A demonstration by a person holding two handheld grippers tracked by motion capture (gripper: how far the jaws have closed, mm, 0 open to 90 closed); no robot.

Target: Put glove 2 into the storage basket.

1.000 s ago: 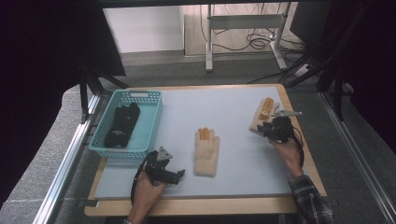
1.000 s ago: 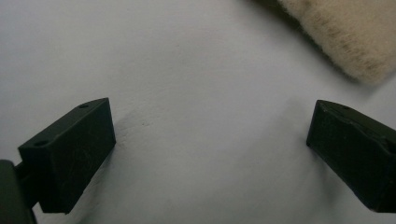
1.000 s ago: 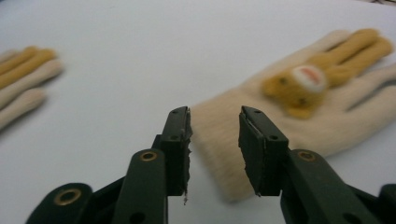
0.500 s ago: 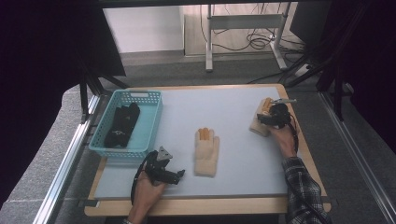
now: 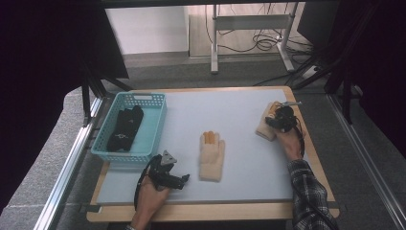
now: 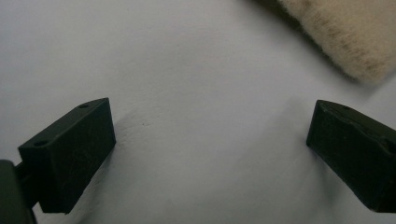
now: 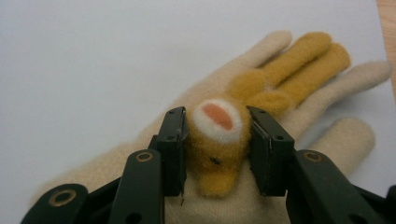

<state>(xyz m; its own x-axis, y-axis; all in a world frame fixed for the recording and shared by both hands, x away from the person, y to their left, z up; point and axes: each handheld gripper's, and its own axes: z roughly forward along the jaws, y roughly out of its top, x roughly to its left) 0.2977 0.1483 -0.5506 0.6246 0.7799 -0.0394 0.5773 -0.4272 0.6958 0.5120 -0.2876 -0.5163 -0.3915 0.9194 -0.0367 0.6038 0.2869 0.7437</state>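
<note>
- Jaws of the left gripper [image 5: 179,180] stand wide apart with nothing between them. It rests low on the table [image 5: 230,115], near the front edge, held in the person's left hand [image 5: 153,194].
- Just right of it lies a cream glove [image 5: 211,155] flat on the table, with orange on its middle fingers. In the left gripper view a fuzzy corner of this glove [image 6: 345,32] sits past the right jaw, not touching it.
- Far to the right, the right gripper [image 5: 274,122] is on a second cream glove [image 5: 266,125] near the table's right edge. Its jaws have just been closing.
- In the right gripper view the right gripper [image 7: 218,140] squeezes a fuzzy yellow bump [image 7: 217,140] on the back of that glove [image 7: 289,79]. The bump has a white patch with an orange spot. Both pads press on its sides.
- Table top is pale grey-blue with a wooden rim. Around it is a grey floor, and a metal stand [image 5: 249,28] with cables is at the back.
- Blue basket [image 5: 155,120] sits at the left of the table. Inside it lie black gloves [image 5: 125,127].
</note>
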